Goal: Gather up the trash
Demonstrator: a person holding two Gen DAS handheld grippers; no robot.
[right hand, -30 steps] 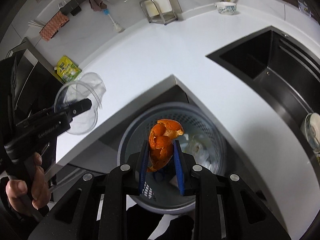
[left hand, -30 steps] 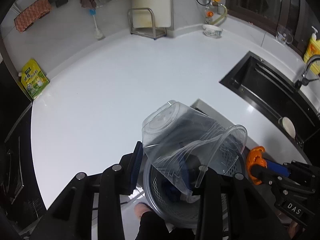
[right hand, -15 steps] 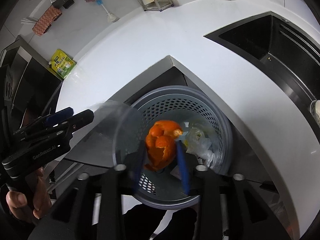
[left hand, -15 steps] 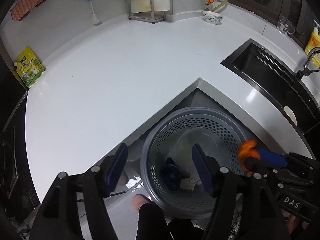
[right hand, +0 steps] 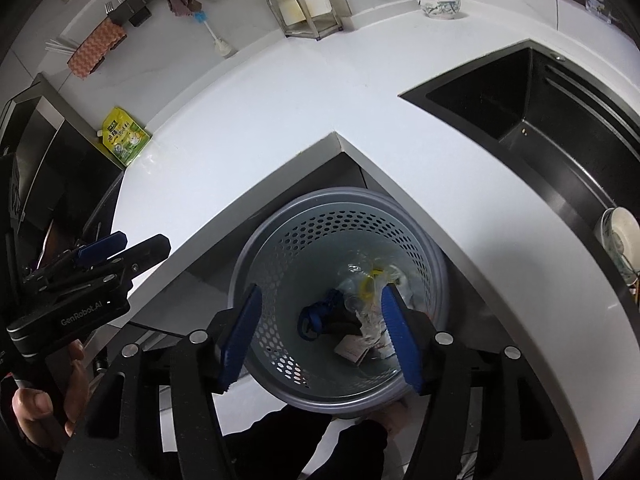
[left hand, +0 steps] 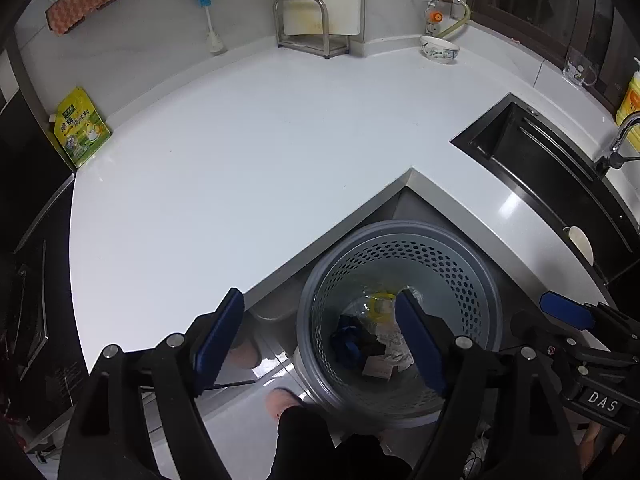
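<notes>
A grey perforated waste basket [left hand: 460,264] [right hand: 280,224] stands on the floor in the inner corner of the white counter. At its bottom lie clear plastic with a yellow patch [left hand: 378,302] [right hand: 370,280], a blue scrap [left hand: 346,338] [right hand: 316,314] and crumpled paper [right hand: 370,326]. My left gripper [left hand: 319,300] hangs over the basket's left rim, its jaws opening with nothing between them. My right gripper [right hand: 321,294] hovers above the basket's mouth, its jaws also opening and empty. Each gripper appears at the edge of the other's view, the right gripper [left hand: 564,316] and the left gripper [right hand: 104,248].
The white L-shaped counter [left hand: 240,168] wraps round the basket. A black sink [left hand: 540,160] lies to the right, a bowl [left hand: 439,49] and a rack [left hand: 308,24] at the back, a yellow-green pouch [left hand: 80,128] on the left. A person's slippered foot [left hand: 280,400] stands by the basket.
My left gripper let go of the clear plastic cup and my right gripper let go of the orange peel. Both dropped toward the basket, and both pairs of jaws spread apart.
</notes>
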